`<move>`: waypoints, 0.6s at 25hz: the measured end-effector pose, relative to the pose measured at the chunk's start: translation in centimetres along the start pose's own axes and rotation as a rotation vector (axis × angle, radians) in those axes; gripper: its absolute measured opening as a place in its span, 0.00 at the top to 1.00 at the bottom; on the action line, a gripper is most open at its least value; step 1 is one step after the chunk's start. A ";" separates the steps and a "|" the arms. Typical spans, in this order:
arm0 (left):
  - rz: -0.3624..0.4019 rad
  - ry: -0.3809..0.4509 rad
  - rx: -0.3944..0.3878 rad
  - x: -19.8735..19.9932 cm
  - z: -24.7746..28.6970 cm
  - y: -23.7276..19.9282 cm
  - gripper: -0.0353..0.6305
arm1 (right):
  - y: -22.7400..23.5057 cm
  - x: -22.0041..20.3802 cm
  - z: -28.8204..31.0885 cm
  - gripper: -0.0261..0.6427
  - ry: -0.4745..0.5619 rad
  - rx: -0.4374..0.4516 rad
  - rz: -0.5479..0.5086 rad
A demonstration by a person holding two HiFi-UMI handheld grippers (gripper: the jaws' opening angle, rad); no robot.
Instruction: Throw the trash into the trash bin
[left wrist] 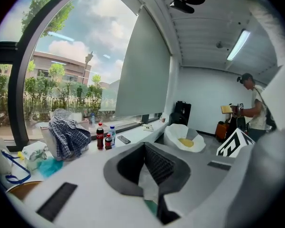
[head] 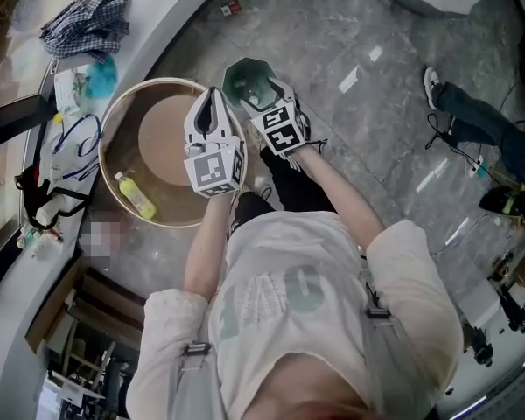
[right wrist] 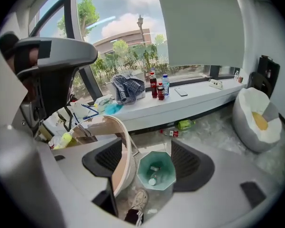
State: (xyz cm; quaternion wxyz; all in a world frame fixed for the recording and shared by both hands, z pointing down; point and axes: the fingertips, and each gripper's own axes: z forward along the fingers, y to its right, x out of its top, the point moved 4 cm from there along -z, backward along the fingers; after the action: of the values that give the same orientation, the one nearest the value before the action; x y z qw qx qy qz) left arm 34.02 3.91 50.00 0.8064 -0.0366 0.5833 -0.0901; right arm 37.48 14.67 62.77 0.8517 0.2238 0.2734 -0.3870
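A teal trash bin (head: 243,79) stands on the grey floor beside the round table (head: 114,138). Seen from the right gripper view, the bin (right wrist: 156,170) holds a small bottle (right wrist: 153,180) and other bits. My right gripper (head: 267,94) hangs over it, open, and its jaws (right wrist: 146,148) have nothing between them. My left gripper (head: 212,103) is beside it over the table's edge, pointing almost level. Its tips (left wrist: 145,148) meet, and only floor and a bit of teal show through the gap behind them. A green bottle (right wrist: 184,124) and a red can (right wrist: 171,133) lie on the floor by the counter.
A yellow bottle (head: 136,195) lies on the round table. The curved window counter (head: 157,33) carries a checked cloth (head: 86,20), drink bottles (right wrist: 154,85) and clutter. A white beanbag (right wrist: 256,120) sits to the right. Another person's leg (head: 472,116) and cables are on the floor.
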 end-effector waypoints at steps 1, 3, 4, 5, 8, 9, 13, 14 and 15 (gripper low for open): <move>0.000 -0.002 0.003 0.0 -0.3 0.0 0.93 | -0.2 0.1 -0.2 0.49 0.004 0.003 0.013; 0.002 0.002 0.002 0.1 -1.1 0.1 0.93 | -0.6 0.5 -0.7 0.49 0.022 0.003 0.031; 0.004 0.010 0.003 0.4 -1.5 0.1 0.93 | -0.7 1.0 -1.0 0.49 0.037 0.003 0.031; 0.006 0.020 0.006 0.8 -1.9 0.2 0.93 | -0.9 1.8 -1.4 0.50 0.054 0.004 0.027; 0.012 0.055 0.019 2.3 -3.2 0.2 0.93 | -1.8 4.7 -2.9 0.50 0.114 0.023 0.023; 0.013 0.066 0.026 2.7 -3.6 0.2 0.93 | -2.1 5.7 -3.4 0.50 0.136 0.031 0.021; 0.010 0.126 0.052 4.9 -5.1 -0.1 0.93 | -3.7 10.2 -5.4 0.50 0.247 0.038 -0.015; 0.014 0.146 0.057 5.7 -5.4 -0.3 0.93 | -4.2 11.5 -6.1 0.50 0.280 0.040 -0.026; 0.020 0.168 0.062 6.7 -5.7 -0.5 0.93 | -4.7 12.8 -6.9 0.50 0.314 0.041 -0.035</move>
State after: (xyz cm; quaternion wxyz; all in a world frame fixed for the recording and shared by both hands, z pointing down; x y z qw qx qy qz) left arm 30.58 2.44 41.98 0.7561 0.0017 0.6463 -0.1029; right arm 38.85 9.14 48.62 0.7868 0.2941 0.3991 -0.3677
